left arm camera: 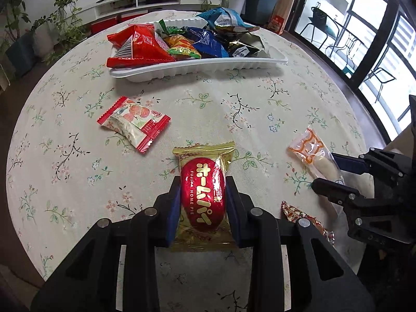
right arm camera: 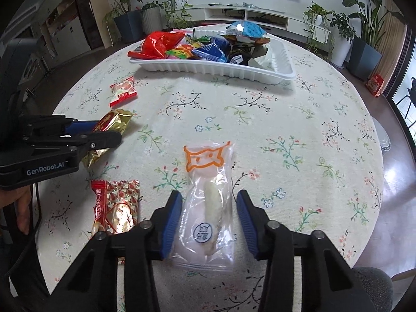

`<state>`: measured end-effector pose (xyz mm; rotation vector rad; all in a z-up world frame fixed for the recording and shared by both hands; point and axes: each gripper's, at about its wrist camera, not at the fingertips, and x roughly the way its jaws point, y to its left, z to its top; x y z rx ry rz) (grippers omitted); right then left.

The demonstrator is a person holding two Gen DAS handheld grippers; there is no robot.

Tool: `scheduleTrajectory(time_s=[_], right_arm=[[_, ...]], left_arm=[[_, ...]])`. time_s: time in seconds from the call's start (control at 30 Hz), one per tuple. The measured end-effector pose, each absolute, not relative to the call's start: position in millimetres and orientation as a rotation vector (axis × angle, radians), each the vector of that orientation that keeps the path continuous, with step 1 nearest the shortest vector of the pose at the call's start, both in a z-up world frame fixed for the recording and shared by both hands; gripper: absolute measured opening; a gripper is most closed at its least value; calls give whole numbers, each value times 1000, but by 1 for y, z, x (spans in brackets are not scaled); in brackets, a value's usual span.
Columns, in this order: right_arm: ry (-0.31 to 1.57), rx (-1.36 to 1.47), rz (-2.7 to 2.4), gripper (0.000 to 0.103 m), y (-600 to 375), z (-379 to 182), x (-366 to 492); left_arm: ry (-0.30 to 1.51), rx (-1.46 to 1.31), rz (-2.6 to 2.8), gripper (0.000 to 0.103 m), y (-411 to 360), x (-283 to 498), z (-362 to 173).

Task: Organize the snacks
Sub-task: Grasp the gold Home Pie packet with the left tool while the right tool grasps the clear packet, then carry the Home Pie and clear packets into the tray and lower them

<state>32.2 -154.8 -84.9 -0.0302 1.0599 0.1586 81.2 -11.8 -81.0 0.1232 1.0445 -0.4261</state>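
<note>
My left gripper [left arm camera: 203, 189] is shut on a gold and red pie packet [left arm camera: 203, 197] near the table's front; it also shows in the right wrist view [right arm camera: 114, 122]. My right gripper [right arm camera: 208, 202] is open around a clear packet with an orange cat print [right arm camera: 208, 195], which lies on the cloth; its right finger stands apart from the packet. The clear packet also shows in the left wrist view [left arm camera: 314, 156]. A white tray [left arm camera: 197, 67] holding several snack bags stands at the far side of the table, also in the right wrist view [right arm camera: 215, 69].
A red and white packet [left arm camera: 134, 123] lies on the cloth left of centre, also in the right wrist view [right arm camera: 122, 91]. Another red patterned packet [right arm camera: 118, 205] lies between the grippers. The round table has a floral cloth [right arm camera: 286, 130]. Plants and a low cabinet stand behind.
</note>
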Motion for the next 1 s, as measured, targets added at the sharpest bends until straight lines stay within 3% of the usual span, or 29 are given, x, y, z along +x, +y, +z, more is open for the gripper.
scheduleTrajectory(time_s=[0.27,0.67,1.0], right_arm=[[1058,-21,178,26,-154,-82,28],[978,226,170,25,-207,-49,39],[836,267,147,25,-234,26,113]], left_arm=[[1035,103,-438,29,-12,71,-79],[964,0,-480,29,3,83,-35],[851,-20,-473,29,-2,182,45]])
